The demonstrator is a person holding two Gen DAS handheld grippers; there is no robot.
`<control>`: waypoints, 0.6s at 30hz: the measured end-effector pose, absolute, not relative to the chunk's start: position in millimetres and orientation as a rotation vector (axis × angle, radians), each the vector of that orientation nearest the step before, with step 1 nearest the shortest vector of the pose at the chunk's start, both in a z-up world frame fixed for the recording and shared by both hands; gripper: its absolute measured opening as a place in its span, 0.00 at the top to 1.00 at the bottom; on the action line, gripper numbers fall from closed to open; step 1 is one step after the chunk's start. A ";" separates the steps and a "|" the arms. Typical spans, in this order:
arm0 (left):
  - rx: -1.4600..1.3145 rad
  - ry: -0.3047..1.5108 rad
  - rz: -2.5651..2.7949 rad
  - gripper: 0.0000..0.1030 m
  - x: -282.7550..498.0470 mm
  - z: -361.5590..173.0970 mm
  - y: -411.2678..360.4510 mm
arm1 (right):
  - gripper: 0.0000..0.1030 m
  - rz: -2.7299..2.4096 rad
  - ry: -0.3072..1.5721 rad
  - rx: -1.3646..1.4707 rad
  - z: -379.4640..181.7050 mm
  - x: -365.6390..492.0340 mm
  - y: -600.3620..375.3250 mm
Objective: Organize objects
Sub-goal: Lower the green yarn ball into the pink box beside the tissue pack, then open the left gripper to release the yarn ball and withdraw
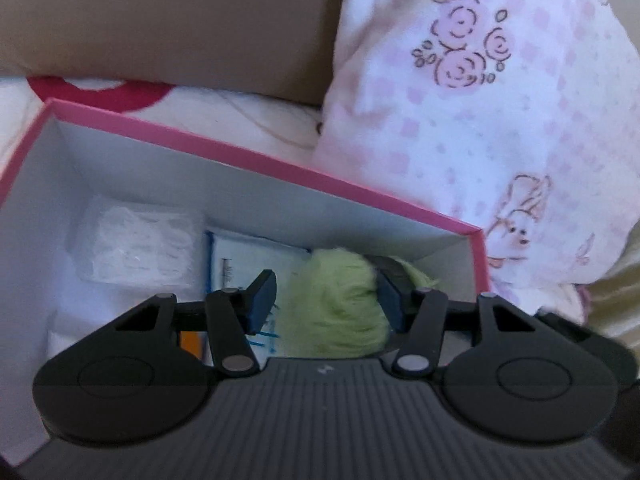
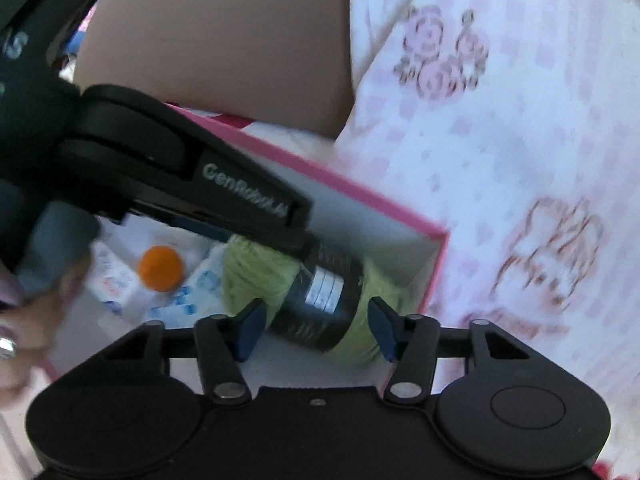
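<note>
Yarn (image 2: 276, 276) going into pink box (image 1: 280, 160); left gripper (image 1: 326, 304) clamps it, right gripper (image 2: 316, 330) straddles loosely. Next: release.

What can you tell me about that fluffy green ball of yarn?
The green yarn is a soft, fuzzy, light-green skein with a dark paper band around its middle. It lies on its side inside the pink-edged box, near the box's right end, beside some white packets. The left hand-held gripper has a pad on either side of it, and the right hand-held gripper straddles its banded part. Whether the pads press on it is unclear.
</note>
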State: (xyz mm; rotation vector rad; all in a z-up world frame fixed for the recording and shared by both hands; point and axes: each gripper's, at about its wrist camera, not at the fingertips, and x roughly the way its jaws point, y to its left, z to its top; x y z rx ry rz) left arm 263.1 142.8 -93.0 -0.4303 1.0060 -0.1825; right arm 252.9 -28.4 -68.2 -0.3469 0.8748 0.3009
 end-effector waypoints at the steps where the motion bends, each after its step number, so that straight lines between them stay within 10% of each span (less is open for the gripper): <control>1: -0.416 1.002 -0.178 0.48 261.7 -90.7 142.0 | 0.53 0.300 0.861 -0.363 -70.0 253.4 -28.5; 18: -0.421 1.044 -0.179 0.69 260.7 -110.0 120.6 | 0.61 0.407 0.821 -0.335 -70.6 238.7 -46.2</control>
